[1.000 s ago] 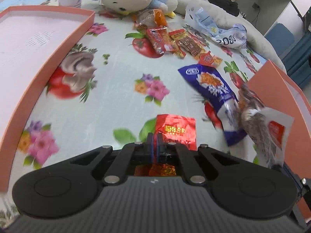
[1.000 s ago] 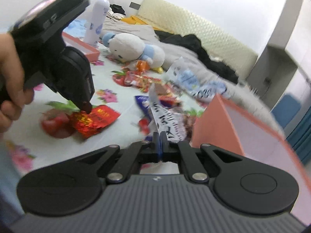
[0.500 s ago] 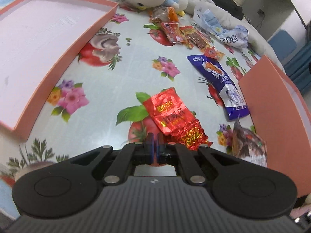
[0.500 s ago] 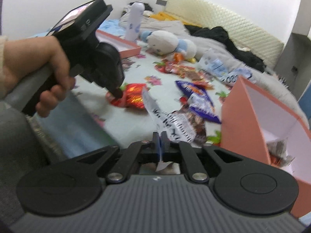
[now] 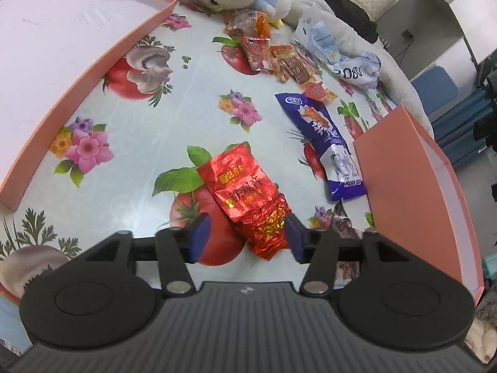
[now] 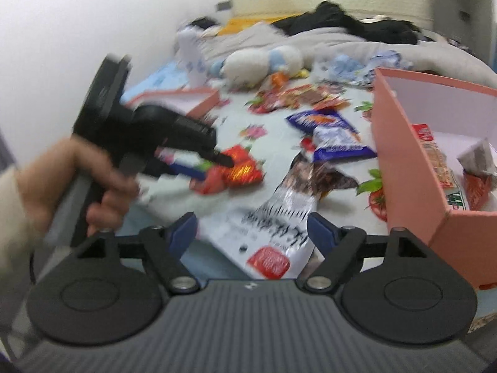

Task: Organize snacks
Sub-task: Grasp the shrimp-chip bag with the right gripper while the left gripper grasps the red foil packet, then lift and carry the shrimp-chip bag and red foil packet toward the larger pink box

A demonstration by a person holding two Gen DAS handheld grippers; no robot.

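Left wrist view: left gripper (image 5: 245,236), jaws opening, red foil packet (image 5: 245,195) with gold characters lying between them on the floral counter (image 5: 124,161), pads not pressing it. A crumpled bag (image 5: 351,65) reads "808". Right wrist view: right gripper (image 6: 251,233), jaws opening over a white packet (image 6: 273,217) with black characters, illegible through blur, beside the pink box (image 6: 403,155).

Each camera rides close behind its tool, tilted down at the surface (image 5: 130,161). Both views share the red foil packet (image 5: 245,199) (image 6: 242,171); the right view also catches the left tool (image 6: 217,163).
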